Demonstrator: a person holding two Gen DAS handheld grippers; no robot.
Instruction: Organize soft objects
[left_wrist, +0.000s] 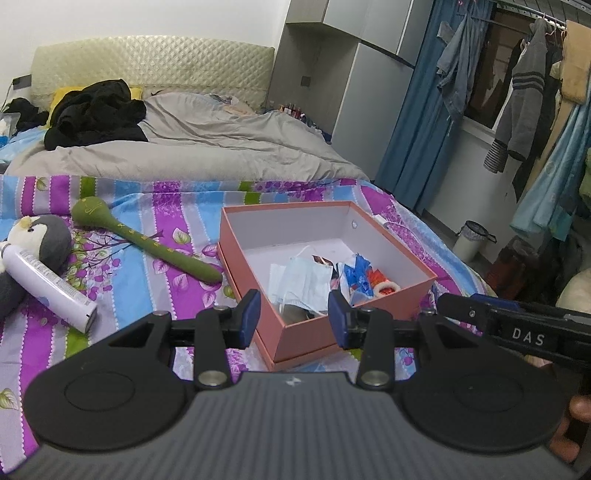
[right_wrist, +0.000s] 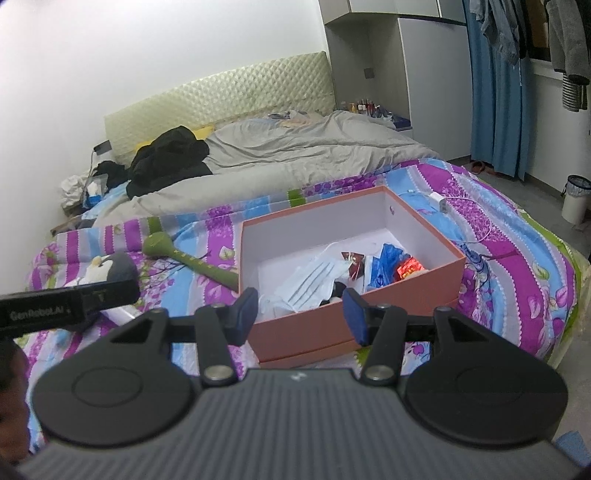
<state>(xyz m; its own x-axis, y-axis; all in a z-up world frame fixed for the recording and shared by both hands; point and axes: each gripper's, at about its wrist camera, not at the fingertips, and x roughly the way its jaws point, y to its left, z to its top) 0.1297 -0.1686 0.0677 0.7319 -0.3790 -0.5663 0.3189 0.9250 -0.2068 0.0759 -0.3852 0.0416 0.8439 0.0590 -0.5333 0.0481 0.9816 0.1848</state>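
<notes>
A bed covered by a striped floral bedspread (left_wrist: 155, 229) carries an open pink box (left_wrist: 280, 332) near its foot edge. Face masks (left_wrist: 303, 280) and bright wrappers (left_wrist: 360, 277) lie inside the box. Left of the box lie a green plush stick (left_wrist: 147, 243), a penguin plush (left_wrist: 40, 240) and a white spray can (left_wrist: 48, 280). The left gripper (left_wrist: 293, 317) and right gripper (right_wrist: 299, 314) hover before the box, fingers parted and empty.

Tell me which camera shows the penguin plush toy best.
The left wrist view. There the penguin plush toy shows its pale face and grey head at the left edge, beside the white spray can. In the right wrist view the toy is smaller, and the left gripper's body covers its lower part.
</notes>
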